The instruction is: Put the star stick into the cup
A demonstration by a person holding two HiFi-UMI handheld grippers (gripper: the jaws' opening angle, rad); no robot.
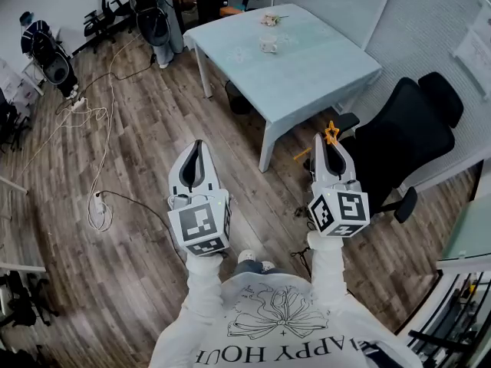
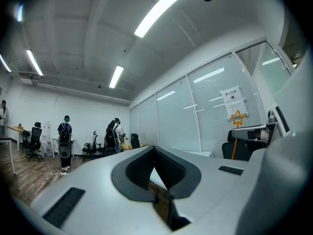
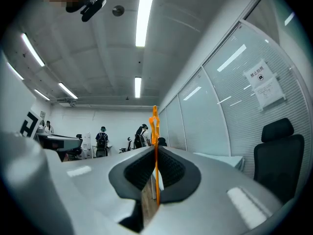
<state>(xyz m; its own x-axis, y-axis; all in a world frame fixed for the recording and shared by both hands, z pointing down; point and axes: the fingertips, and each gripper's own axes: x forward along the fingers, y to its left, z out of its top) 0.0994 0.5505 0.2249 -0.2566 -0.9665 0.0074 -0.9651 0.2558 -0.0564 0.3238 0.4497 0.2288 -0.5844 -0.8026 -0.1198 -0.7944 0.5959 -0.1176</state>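
My right gripper [image 1: 330, 139] is shut on the thin orange star stick [image 1: 331, 133], and the star end pokes out past its tips. In the right gripper view the stick [image 3: 155, 126] stands upright, clamped between the pads of the gripper [image 3: 155, 153]. My left gripper [image 1: 196, 146] is held level beside it over the floor; its jaws [image 2: 155, 153] are shut and hold nothing. From the left gripper view the star [image 2: 238, 117] shows at the right. A white cup [image 1: 268, 44] stands on the pale table [image 1: 307, 83] well ahead of both grippers.
A black office chair [image 1: 406, 140] stands right beside the right gripper, at the table's near corner. Cables [image 1: 100, 198] trail over the wooden floor at the left. Another small object [image 1: 269, 19] lies farther back on the table. People and chairs [image 1: 46, 48] stand at the far left.
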